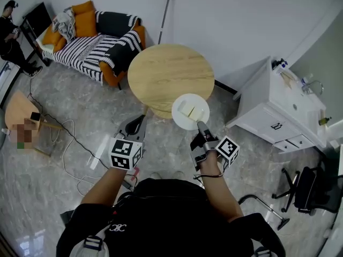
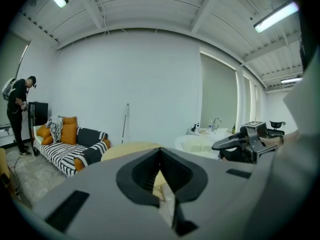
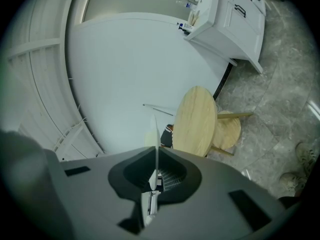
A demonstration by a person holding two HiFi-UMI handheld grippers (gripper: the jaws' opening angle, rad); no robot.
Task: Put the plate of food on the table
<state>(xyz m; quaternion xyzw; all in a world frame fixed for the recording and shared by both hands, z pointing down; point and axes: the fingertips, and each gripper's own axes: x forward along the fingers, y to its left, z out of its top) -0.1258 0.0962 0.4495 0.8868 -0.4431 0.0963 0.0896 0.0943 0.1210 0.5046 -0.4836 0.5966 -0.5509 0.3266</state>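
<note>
On the far left a striped sofa point(image 1: 102, 42) stands against the wall and a cable point(image 1: 64, 143) trails over the floor, both well clear of the work. The left hand-held gripper point(image 1: 140, 119) hangs low in front of the person with its jaws closed on nothing, so it plays no part for now. Ahead lies the round wooden tabletop point(image 1: 161, 71), bare, with nothing in the way. The plate point(image 1: 180, 120) carrying pale pieces of food point(image 1: 187, 109) is in the air at the tabletop's near edge, pinched at its rim by the right hand-held gripper point(image 1: 201, 126). This looks like the carry, close to the set-down: the plate should next travel forward over the wood, kept level, come down flat, and only then be released. A white cabinet point(image 1: 268, 106) stands to the right, apart.
</note>
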